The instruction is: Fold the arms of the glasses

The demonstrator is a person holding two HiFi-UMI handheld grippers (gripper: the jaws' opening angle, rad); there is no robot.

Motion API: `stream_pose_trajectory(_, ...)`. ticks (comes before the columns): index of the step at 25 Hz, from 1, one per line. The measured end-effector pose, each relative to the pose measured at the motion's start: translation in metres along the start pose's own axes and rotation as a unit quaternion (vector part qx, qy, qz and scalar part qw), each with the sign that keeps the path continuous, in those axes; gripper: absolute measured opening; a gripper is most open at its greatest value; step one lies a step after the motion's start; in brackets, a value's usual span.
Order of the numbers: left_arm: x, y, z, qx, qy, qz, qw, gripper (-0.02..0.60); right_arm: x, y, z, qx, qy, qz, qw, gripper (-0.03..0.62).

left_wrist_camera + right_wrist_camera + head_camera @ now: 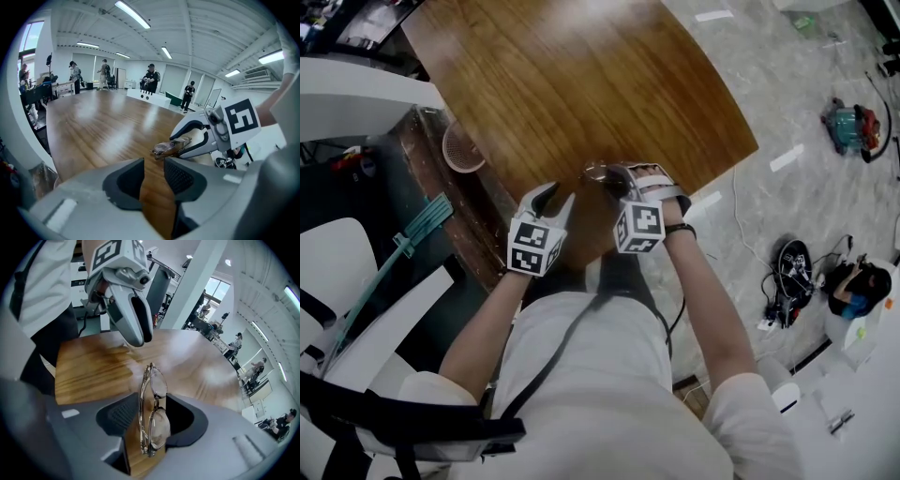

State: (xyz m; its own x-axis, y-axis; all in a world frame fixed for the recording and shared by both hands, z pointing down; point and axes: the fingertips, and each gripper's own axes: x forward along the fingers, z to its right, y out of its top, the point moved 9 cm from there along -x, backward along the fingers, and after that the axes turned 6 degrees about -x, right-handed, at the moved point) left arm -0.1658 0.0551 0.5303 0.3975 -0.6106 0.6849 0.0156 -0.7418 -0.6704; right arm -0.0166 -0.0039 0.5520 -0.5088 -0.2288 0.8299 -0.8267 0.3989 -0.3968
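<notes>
right gripper clamping glasses upright between its jaws, left gripper spread, empty, just beside

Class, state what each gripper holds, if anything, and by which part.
The right gripper grips the glasses at one lens end, which sits between its pads. The left gripper holds nothing; its jaws are apart.

The glasses stand on edge between the jaws of the right gripper, at the near edge of the table. The left gripper is just to their left, its jaws apart around nothing. A basket sits by the table's left edge. A chair stands further left, and cables lie on the floor to the right.
</notes>
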Motion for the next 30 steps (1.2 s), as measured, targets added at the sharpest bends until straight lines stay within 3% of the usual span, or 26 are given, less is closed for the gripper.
stream_pose_trajectory(5,-0.012,-0.003,-0.001,0.003,0.007,0.007,0.9999,0.138,-0.009,0.003,-0.003,0.019,0.003,0.004,1.0,0.226)
stream_pose_trajectory(9,-0.021,0.005,-0.001,0.013,0.0,0.023,0.9997,0.129,-0.035,-0.001,-0.004,0.115,-0.031,0.026,0.993,0.229)
stream_pose_trajectory(13,-0.031,0.018,0.009,0.026,-0.005,0.037,0.999,0.101,-0.07,-0.008,-0.01,0.241,-0.059,0.076,0.966,0.222)
stream_pose_trajectory(18,-0.048,0.032,0.033,0.038,-0.013,0.062,0.9973,0.038,-0.119,-0.009,-0.026,0.332,-0.101,0.121,0.93,0.115)
stream_pose_trajectory(21,-0.058,0.035,0.047,0.038,-0.017,0.077,0.9962,0.006,-0.141,-0.009,-0.037,0.367,-0.12,0.137,0.912,0.062)
stream_pose_trajectory(25,-0.075,0.038,0.067,0.044,-0.024,0.095,0.9942,0.006,-0.164,-0.006,-0.05,0.406,-0.133,0.172,0.888,0.038)
stream_pose_trajectory(30,-0.098,0.037,0.086,0.026,-0.025,0.116,0.9926,0.005,-0.191,0.0,-0.064,0.429,-0.146,0.199,0.869,0.026)
